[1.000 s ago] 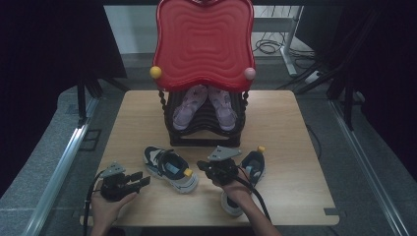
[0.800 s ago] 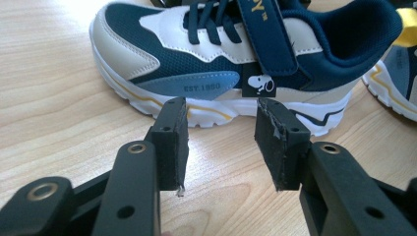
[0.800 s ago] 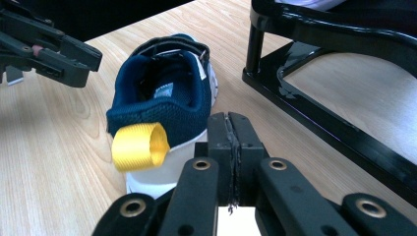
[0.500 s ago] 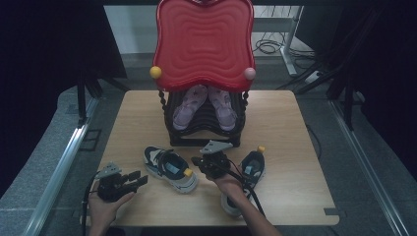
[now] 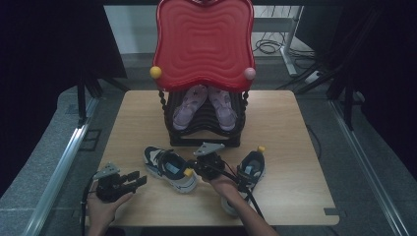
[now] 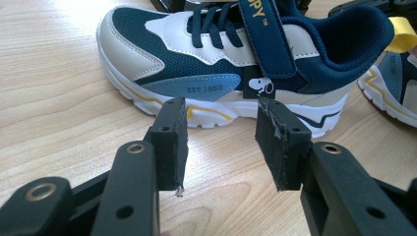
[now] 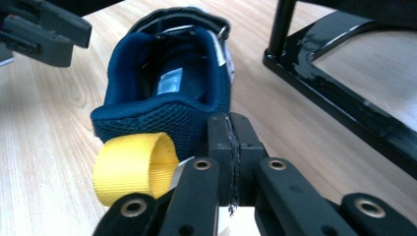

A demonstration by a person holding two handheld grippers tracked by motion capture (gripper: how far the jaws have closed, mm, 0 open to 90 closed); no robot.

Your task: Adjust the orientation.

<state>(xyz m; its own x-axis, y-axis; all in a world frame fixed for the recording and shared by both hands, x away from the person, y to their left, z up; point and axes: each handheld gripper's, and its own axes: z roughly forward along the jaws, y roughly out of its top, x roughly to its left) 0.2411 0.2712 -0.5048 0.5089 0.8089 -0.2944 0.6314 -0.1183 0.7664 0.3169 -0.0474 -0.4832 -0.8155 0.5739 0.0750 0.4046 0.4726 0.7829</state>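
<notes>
right claw (image 7: 231, 142): pressed tight together, right at the heel of the left sneaker (image 5: 171, 168), beside its yellow loop (image 7: 132, 166)
left claw (image 6: 221, 140): spread, empty
left sneaker: mid-table (image 5: 295, 196), upright

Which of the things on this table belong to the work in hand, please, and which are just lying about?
In use:
- navy sneaker, heel by the shut right gripper
- second navy sneaker
- shoe rack
- left gripper, open

Lying about:
- pink shoes on the rack
- red tray
</notes>
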